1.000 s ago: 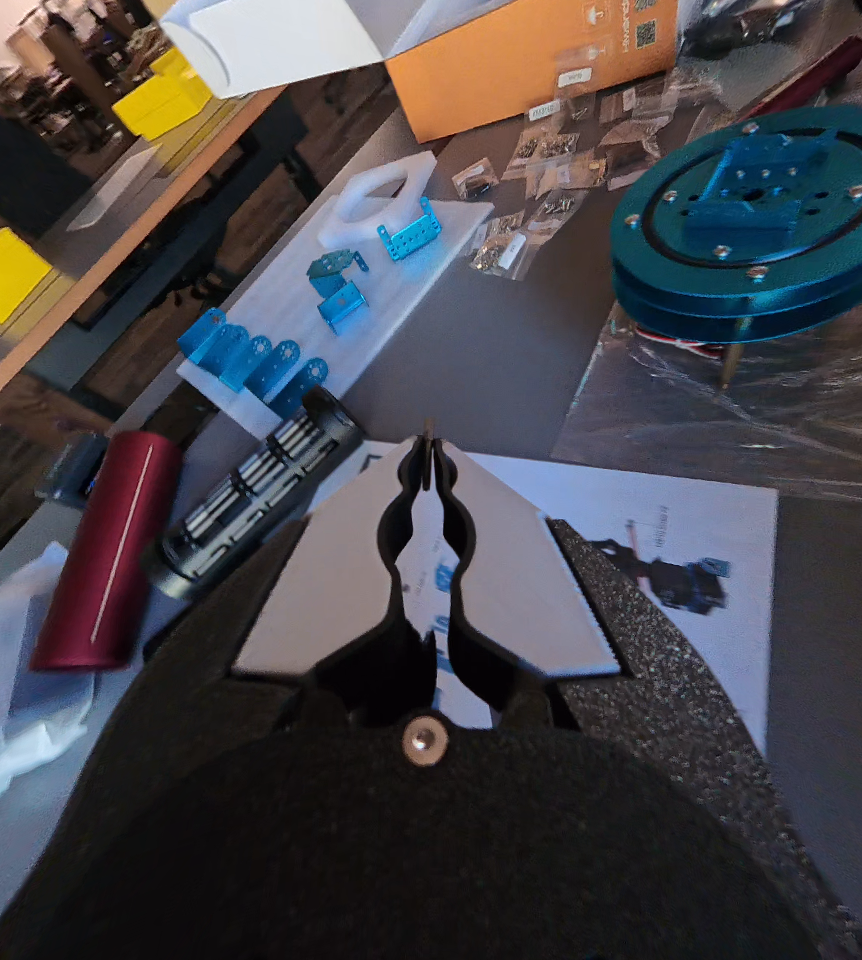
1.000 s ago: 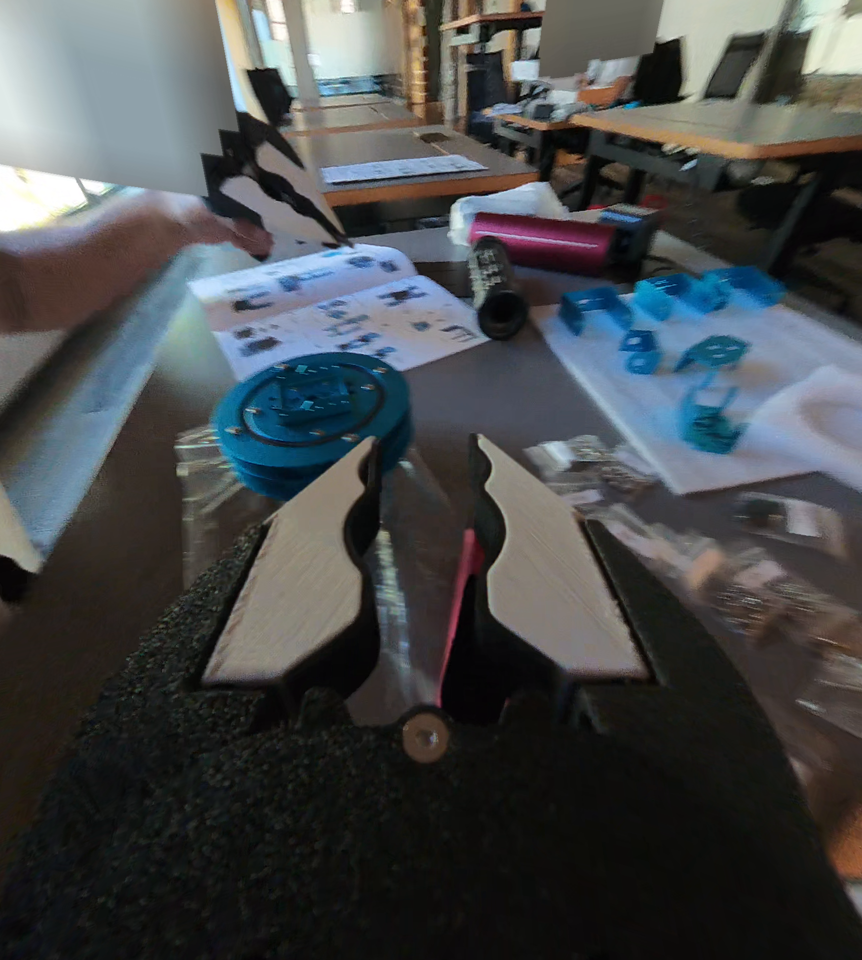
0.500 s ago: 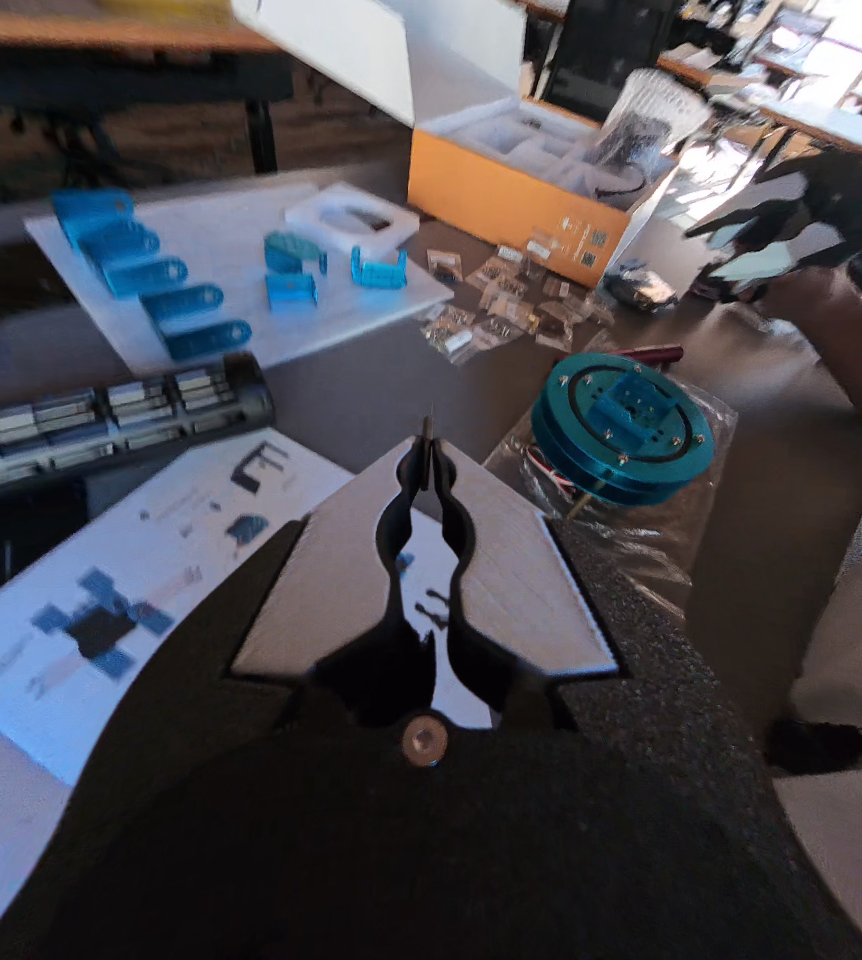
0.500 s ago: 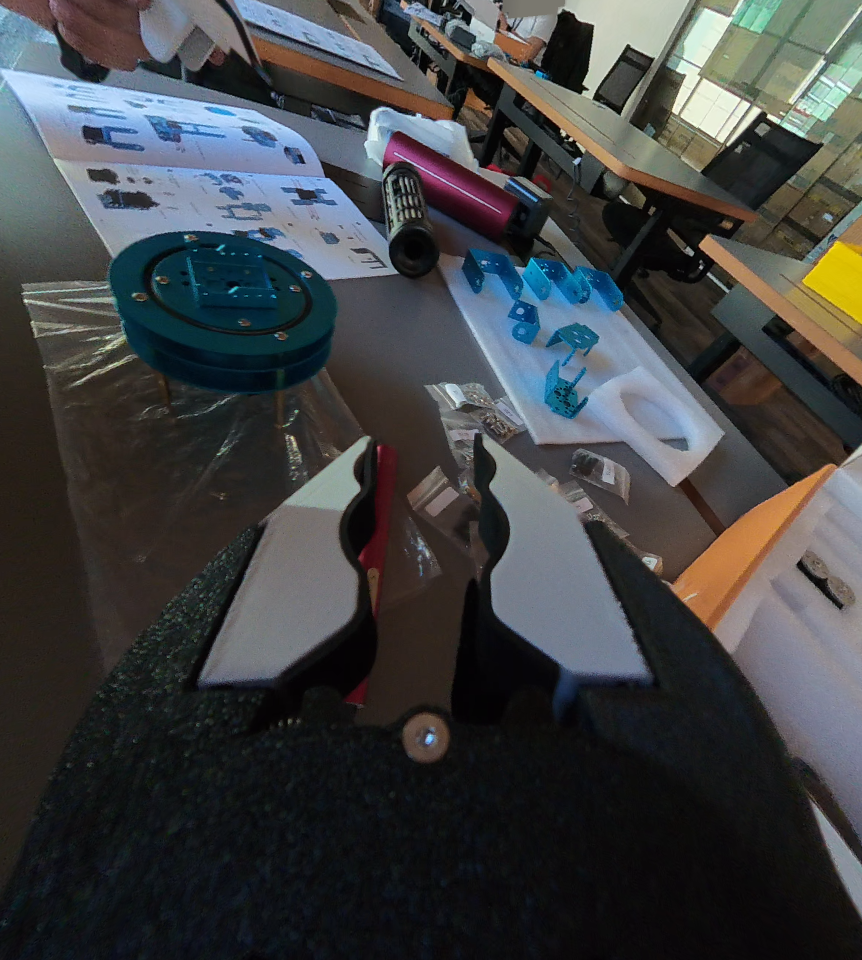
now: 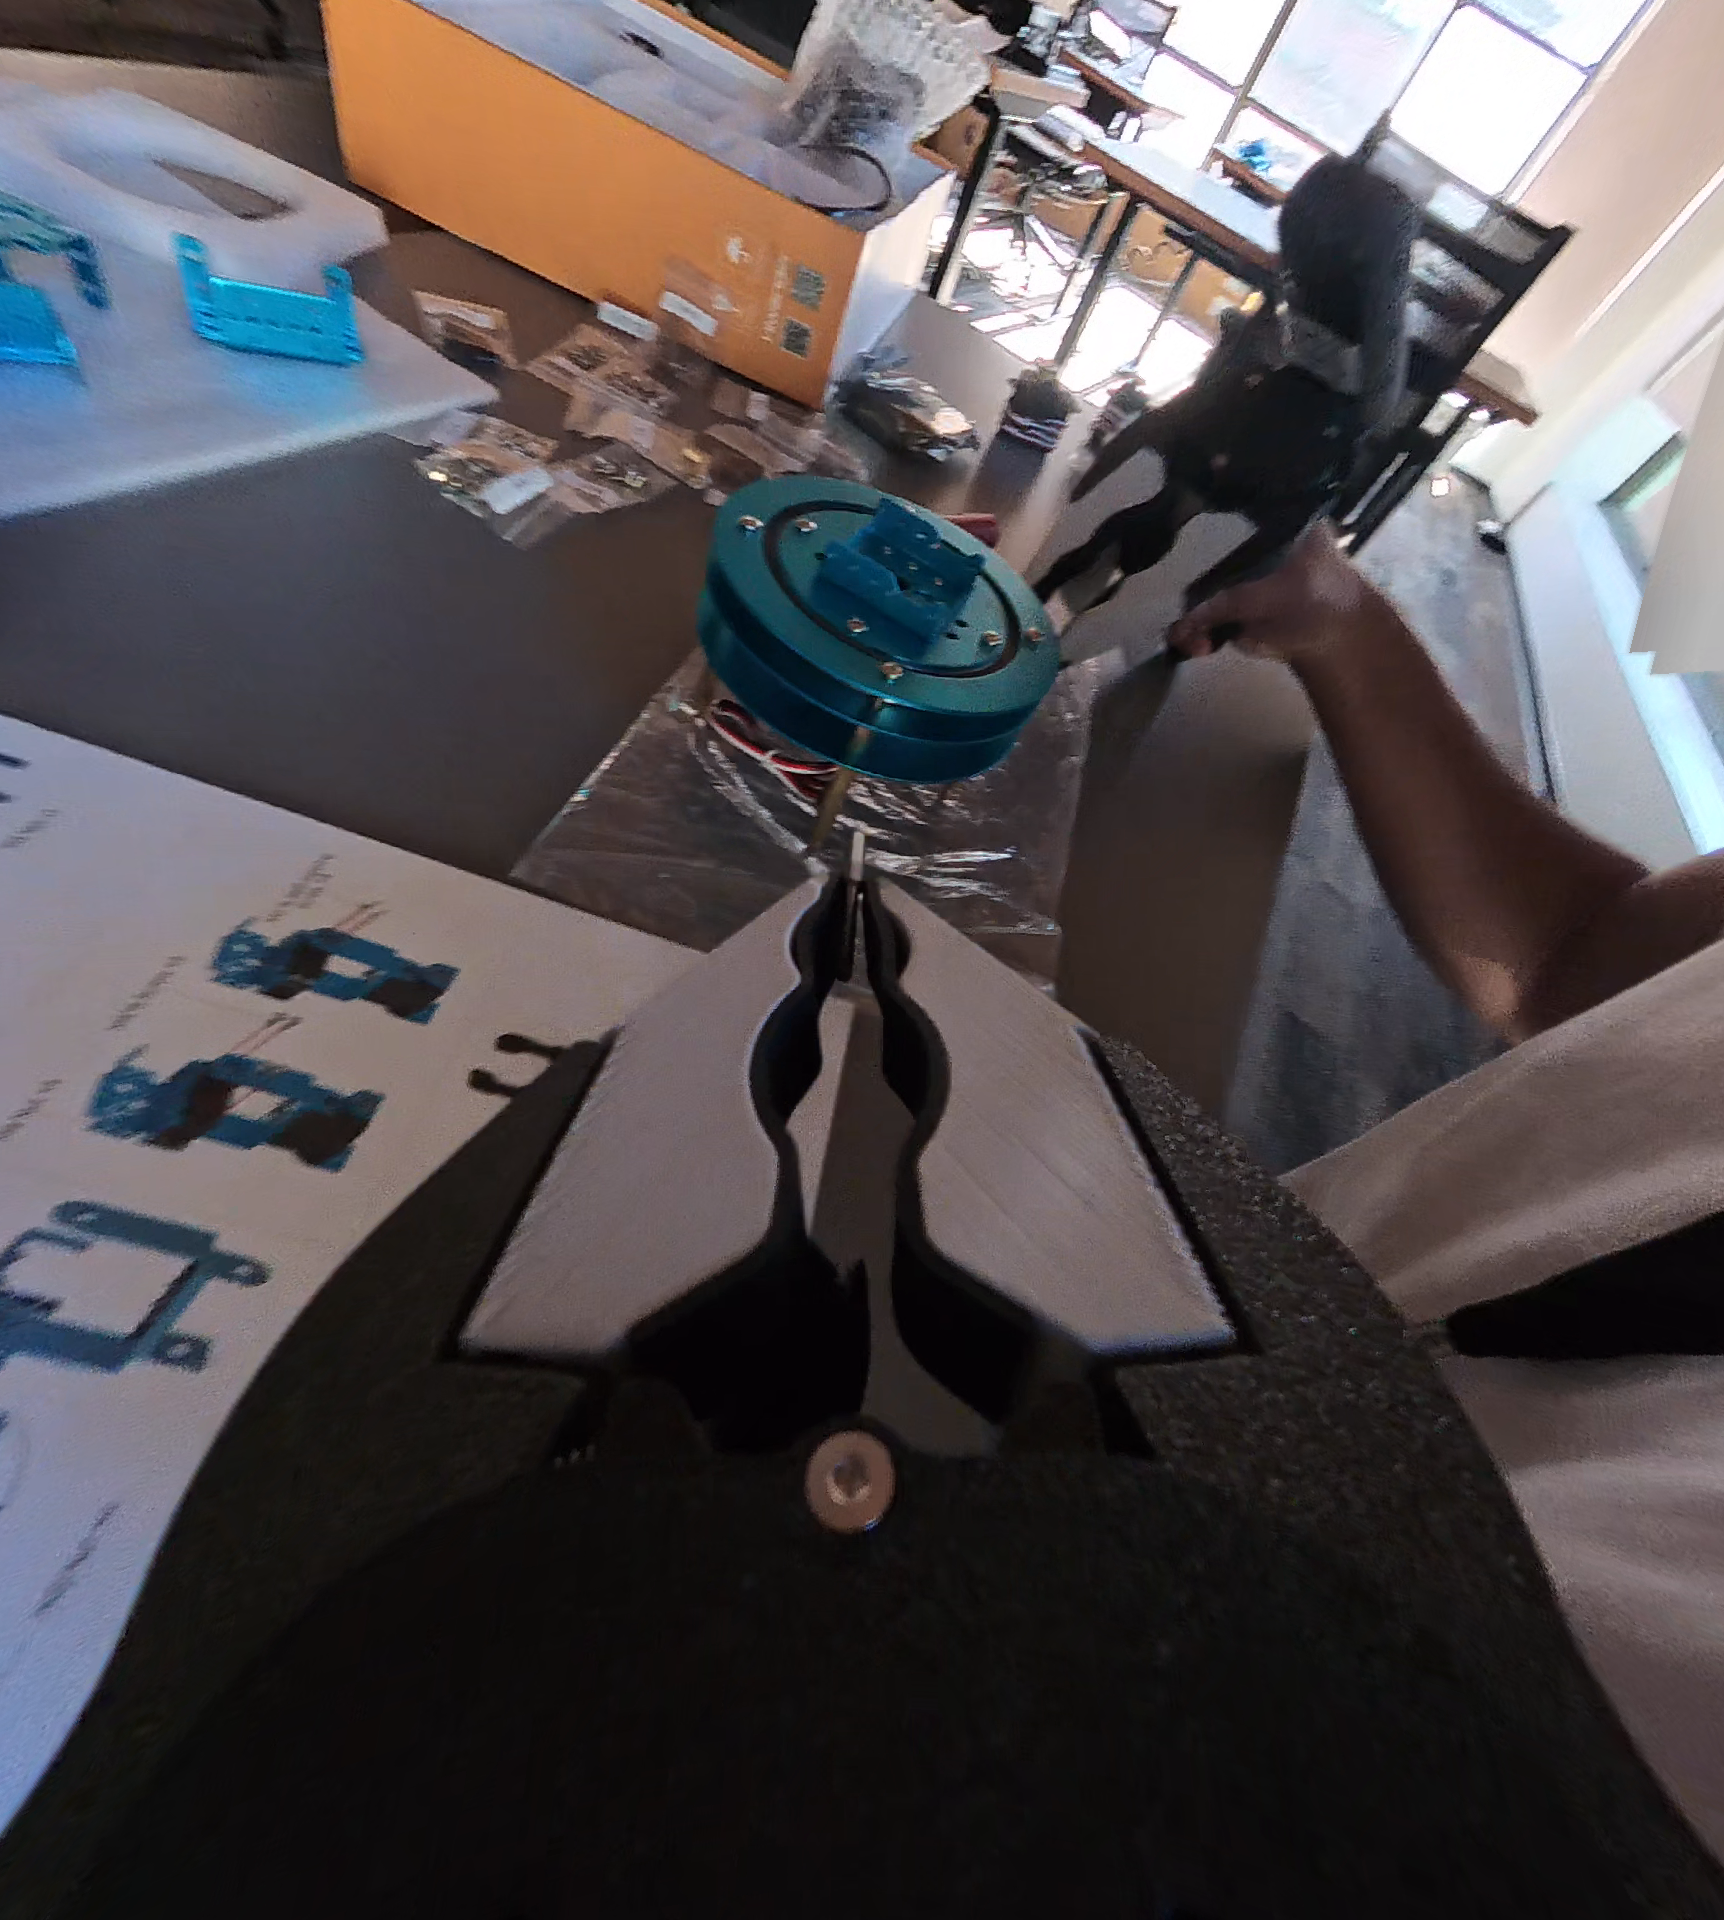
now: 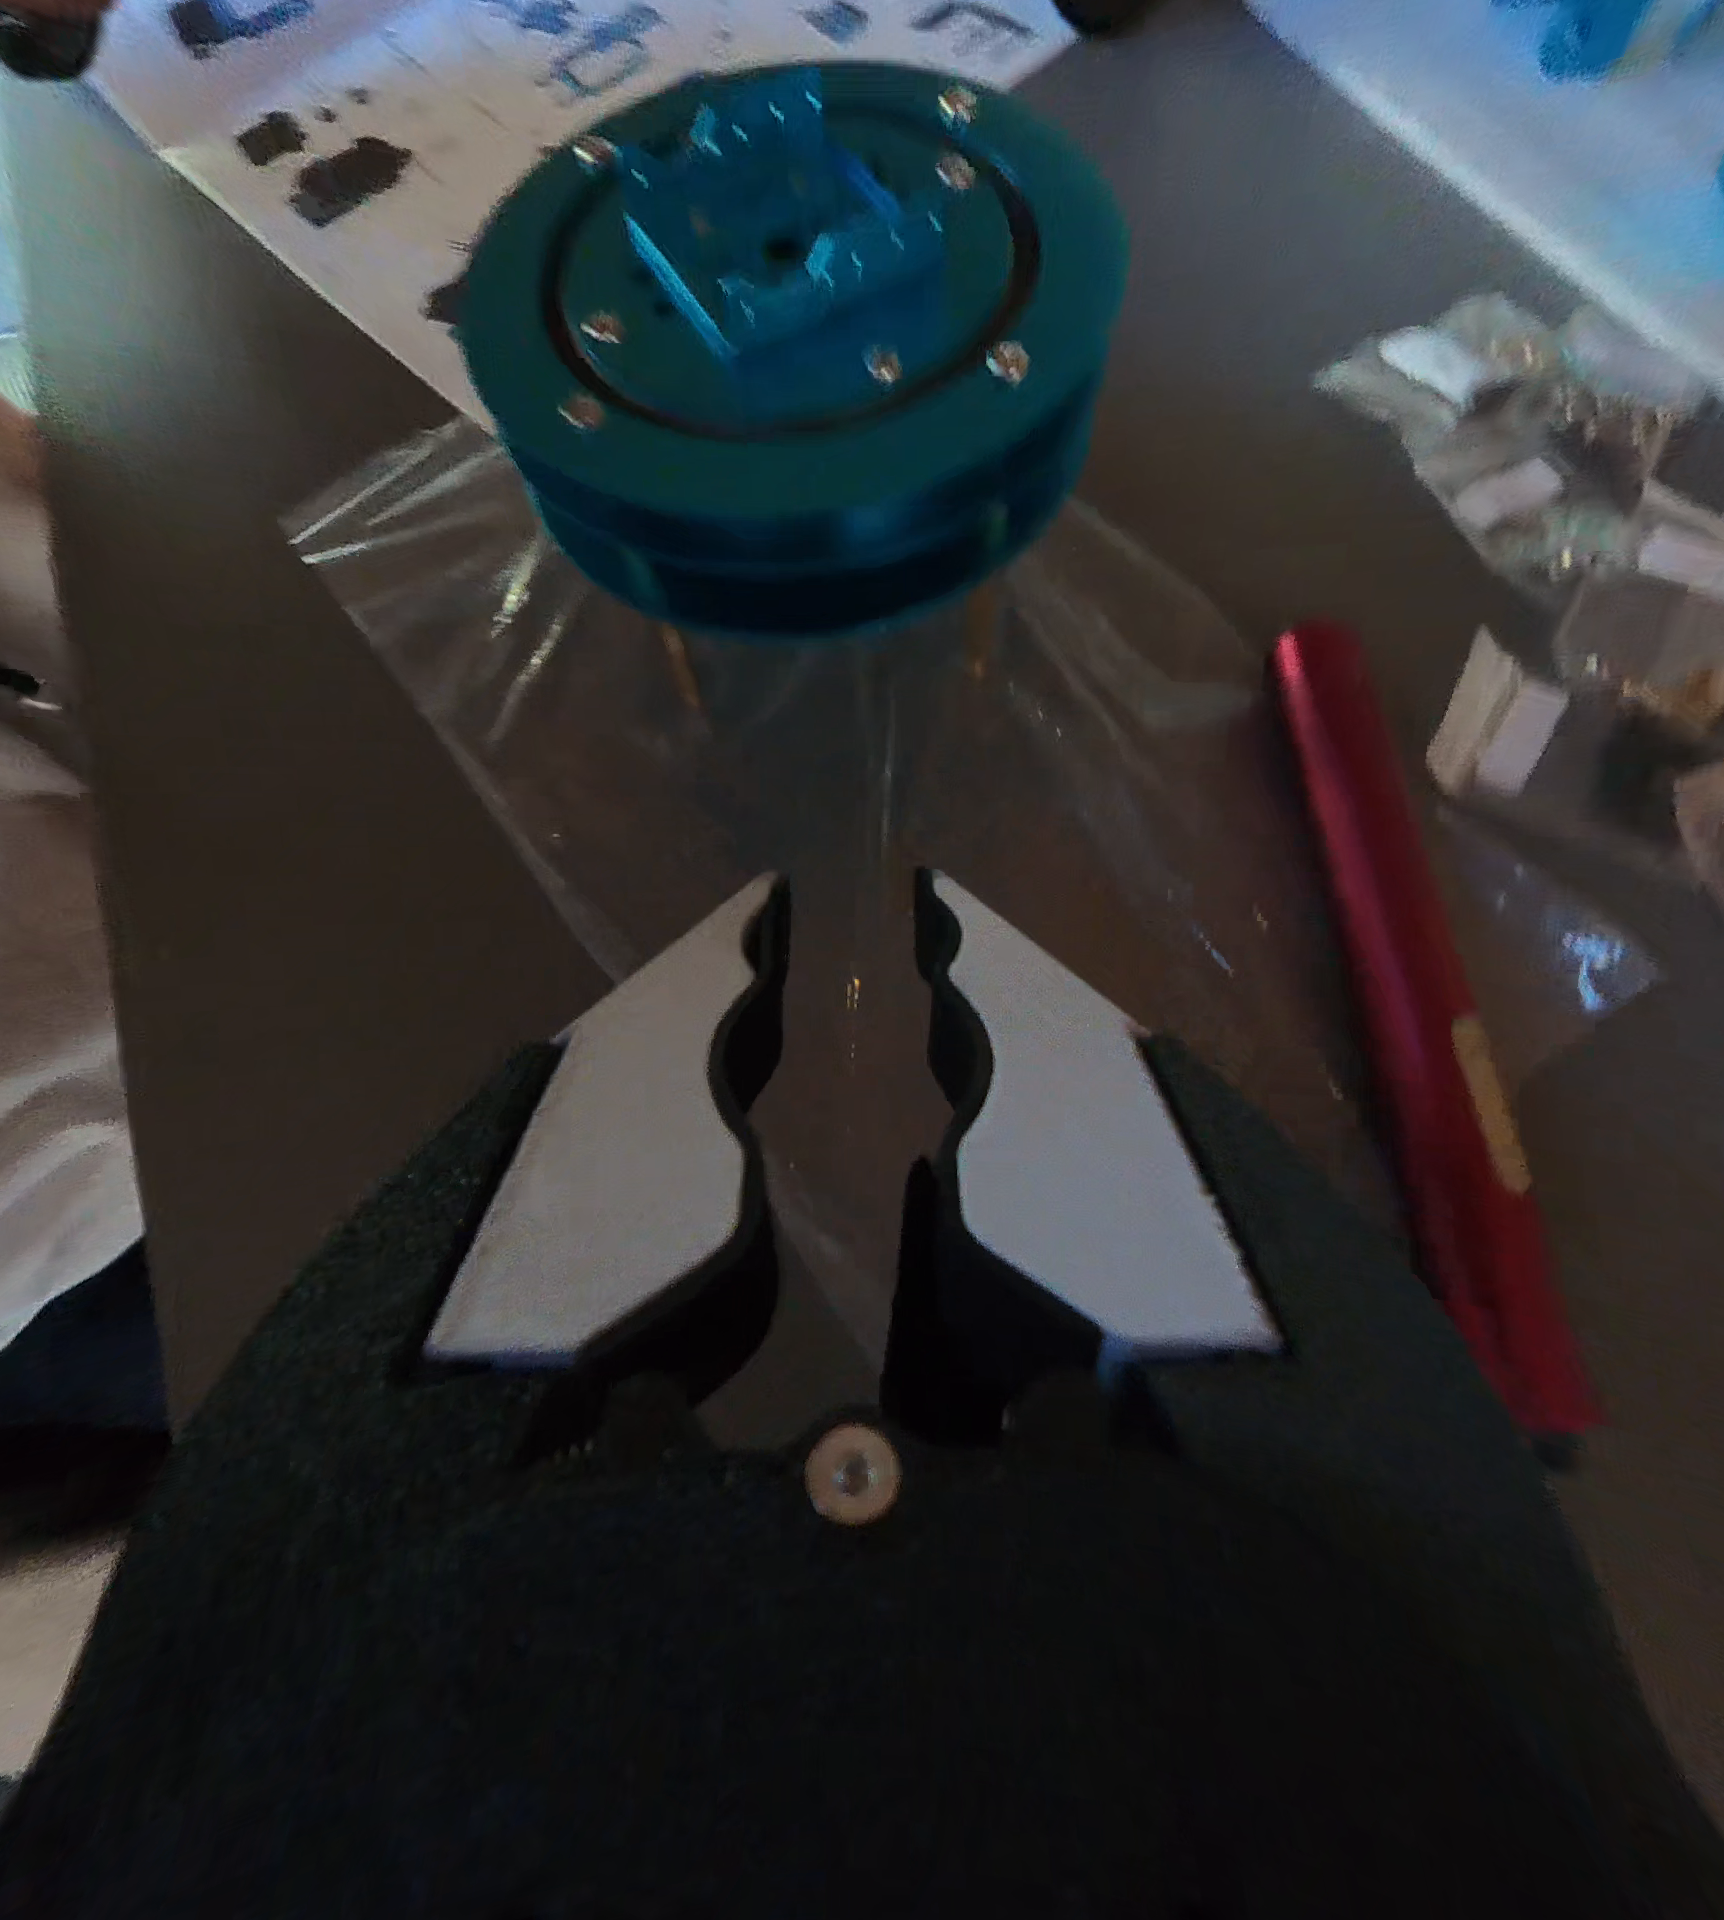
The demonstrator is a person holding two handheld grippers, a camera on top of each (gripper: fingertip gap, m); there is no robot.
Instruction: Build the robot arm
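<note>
In your left wrist view your left gripper (image 5: 853, 899) pinched a thin metal bit (image 5: 855, 871) near the teal disc (image 5: 879, 649) beside an orange box (image 5: 577, 166), while your right wrist view showed your right gripper (image 6: 853, 894) narrowly parted and empty over clear plastic (image 6: 837, 748), a red tube (image 6: 1409, 997) alongside.

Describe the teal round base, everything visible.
The teal round base looks like anodised metal: two stacked discs with a groove between them, and a dark ring inset in the top face. Small silver screws dot that face, and a lighter blue U-shaped bracket with small holes sits at its centre. It stands upright on thin brass-coloured legs on a clear plastic bag on the grey table. Red, white and black wires show beneath it. Neither gripper touches it.
</note>
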